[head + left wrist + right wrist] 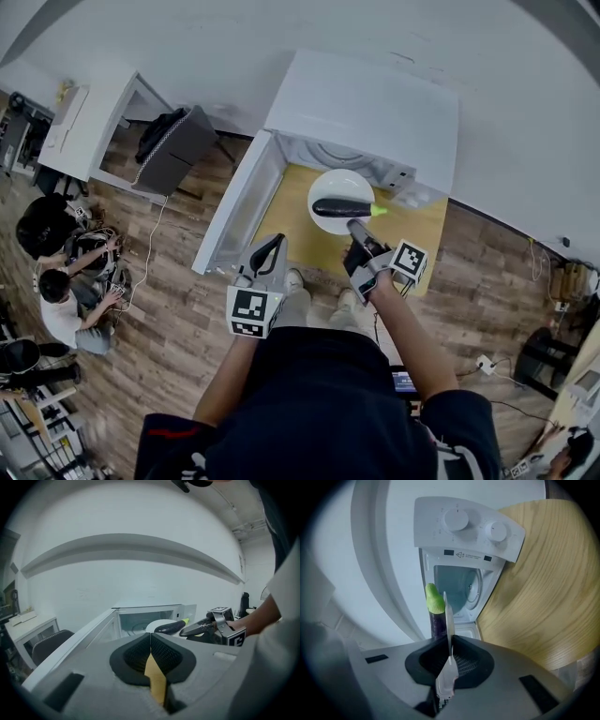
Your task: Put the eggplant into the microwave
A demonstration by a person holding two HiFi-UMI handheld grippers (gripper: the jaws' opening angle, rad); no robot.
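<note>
A dark purple eggplant point(342, 208) with a green stem lies on a white plate point(333, 182). My right gripper point(354, 225) is shut on the plate's near rim and holds it in front of the open white microwave point(366, 112). In the right gripper view the plate point(448, 616) shows edge-on between the jaws, with the eggplant point(437, 620) just to its left and the microwave cavity point(457, 585) beyond. My left gripper point(277, 242) is shut and empty, near the open door point(234, 220). The left gripper view shows the eggplant point(169, 627) and the right gripper point(187, 631).
The microwave stands on a small wooden table point(427, 234) against a white wall, its door swung out to the left. A desk with a dark chair point(173, 141) stands at the back left. People point(56, 281) sit on the wood floor at the left. Cables and a power strip point(483, 361) lie at the right.
</note>
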